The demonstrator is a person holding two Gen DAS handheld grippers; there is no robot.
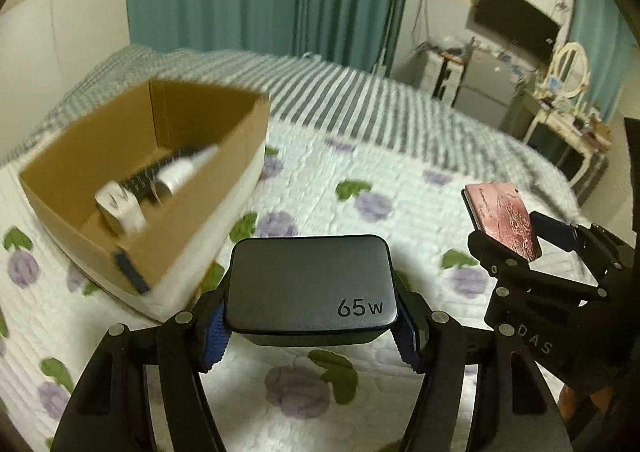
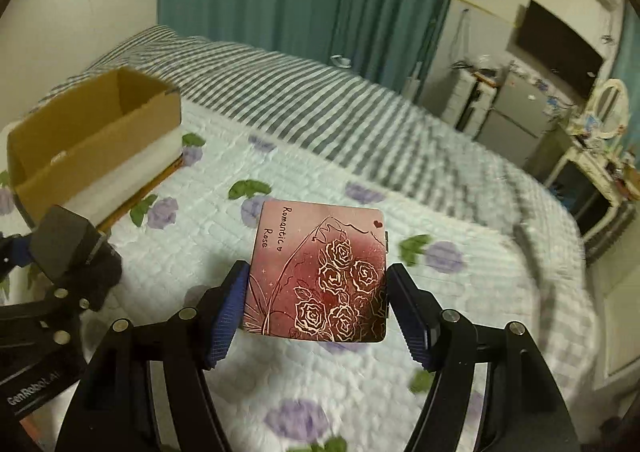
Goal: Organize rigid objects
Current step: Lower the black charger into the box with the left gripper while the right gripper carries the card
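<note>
Left wrist view: left gripper (image 1: 312, 326) clamps a grey charger (image 1: 310, 284) above the quilt (image 1: 340, 172); box (image 1: 132, 180) at left. Right gripper (image 2: 316, 312) clamps a pink case (image 2: 320, 272).

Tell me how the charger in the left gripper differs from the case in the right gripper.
The charger is a thick, plain dark grey block marked 65W; the case is thin, flat and pink-red with gold roses and the words Romantic Rose. The charger has heavily rounded edges; the case shows a small hinge on its right edge. Both are held above the quilt, the charger in the left gripper, the case in the right gripper.
</note>
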